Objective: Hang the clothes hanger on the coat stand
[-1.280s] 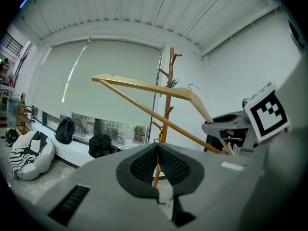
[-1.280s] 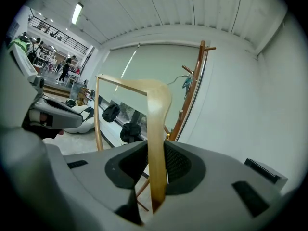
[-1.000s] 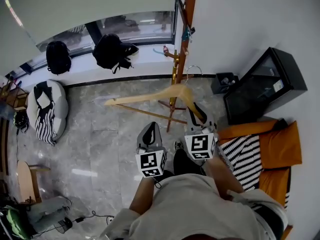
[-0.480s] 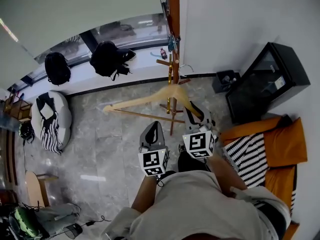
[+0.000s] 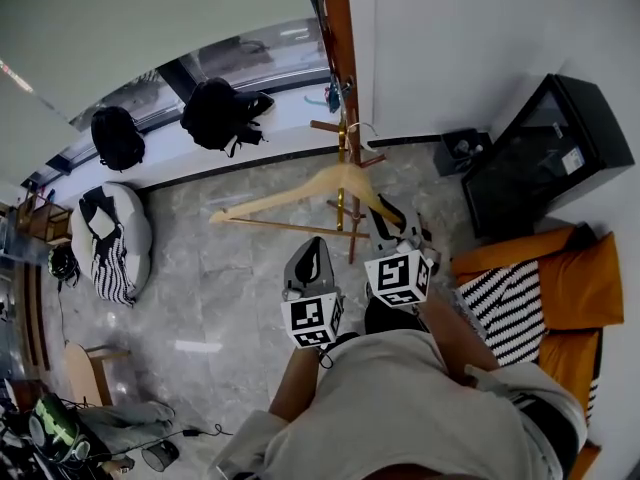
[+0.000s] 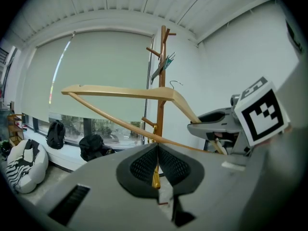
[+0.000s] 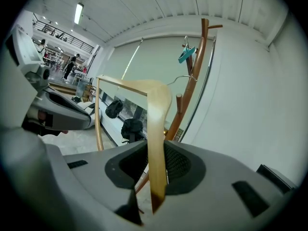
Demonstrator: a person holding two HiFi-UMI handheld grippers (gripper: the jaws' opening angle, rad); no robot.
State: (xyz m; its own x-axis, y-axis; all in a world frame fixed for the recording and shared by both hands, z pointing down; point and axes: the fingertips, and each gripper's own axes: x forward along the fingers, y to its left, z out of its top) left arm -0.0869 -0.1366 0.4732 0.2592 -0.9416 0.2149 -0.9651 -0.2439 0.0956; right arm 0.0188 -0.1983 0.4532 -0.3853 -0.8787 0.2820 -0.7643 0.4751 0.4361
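My right gripper (image 5: 392,223) is clamped on one end of the pale wooden clothes hanger (image 5: 290,196). The hanger's long axis stretches leftward from those jaws, passing ahead of my left gripper (image 5: 311,253), whose jaws are closed on nothing. Its wire hook (image 6: 175,83) points beyond the jaws, near the reddish-brown wooden coat stand (image 5: 338,48).

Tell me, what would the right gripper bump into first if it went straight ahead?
Probably the pole of the coat stand, which rises just beyond the wooden hanger clamped in the right gripper. How far off it is, the pictures don't settle.
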